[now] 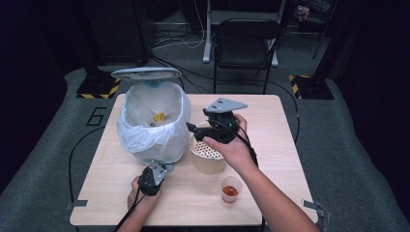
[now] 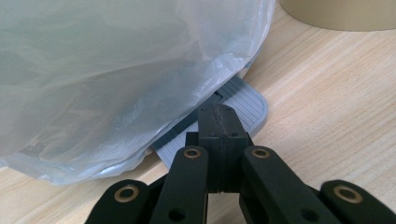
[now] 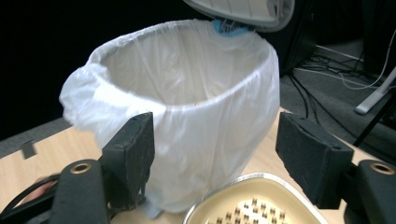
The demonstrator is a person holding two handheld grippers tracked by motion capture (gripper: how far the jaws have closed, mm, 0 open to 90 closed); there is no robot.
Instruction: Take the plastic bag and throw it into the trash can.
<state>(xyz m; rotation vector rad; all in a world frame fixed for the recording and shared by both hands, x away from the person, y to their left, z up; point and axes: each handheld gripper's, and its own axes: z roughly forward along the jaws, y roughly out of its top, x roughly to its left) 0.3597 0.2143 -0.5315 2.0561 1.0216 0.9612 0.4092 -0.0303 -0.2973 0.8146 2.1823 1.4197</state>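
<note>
- The left hand-held gripper (image 1: 153,170) is pressing down on the grey pedal (image 2: 243,105) at the foot of the bin (image 1: 153,123); its jaws are standing fully closed with nothing between them, tips resting on the pedal.
- The bin's lid (image 1: 146,73) is standing raised, so the white bag (image 3: 196,107) lining the bin is lying open. A few yellow scraps (image 1: 159,117) are lying at its bottom.
- The right hand-held gripper (image 1: 209,126) is hanging above the perforated strainer bowl (image 1: 209,154), jaws parted fairly wide and holding nothing, pointing toward the bin.
- The strainer bowl is sitting on the worktop (image 1: 270,145) just beside the bin; a small cup of red sauce (image 1: 231,189) is standing near it, toward the person.
- Judged step: keeping the lid up while waste is being moved over.
- The next move probably calls for keeping steady pressure on the pedal while the right jaws are lowering onto the bowl's rim or the cup.
</note>
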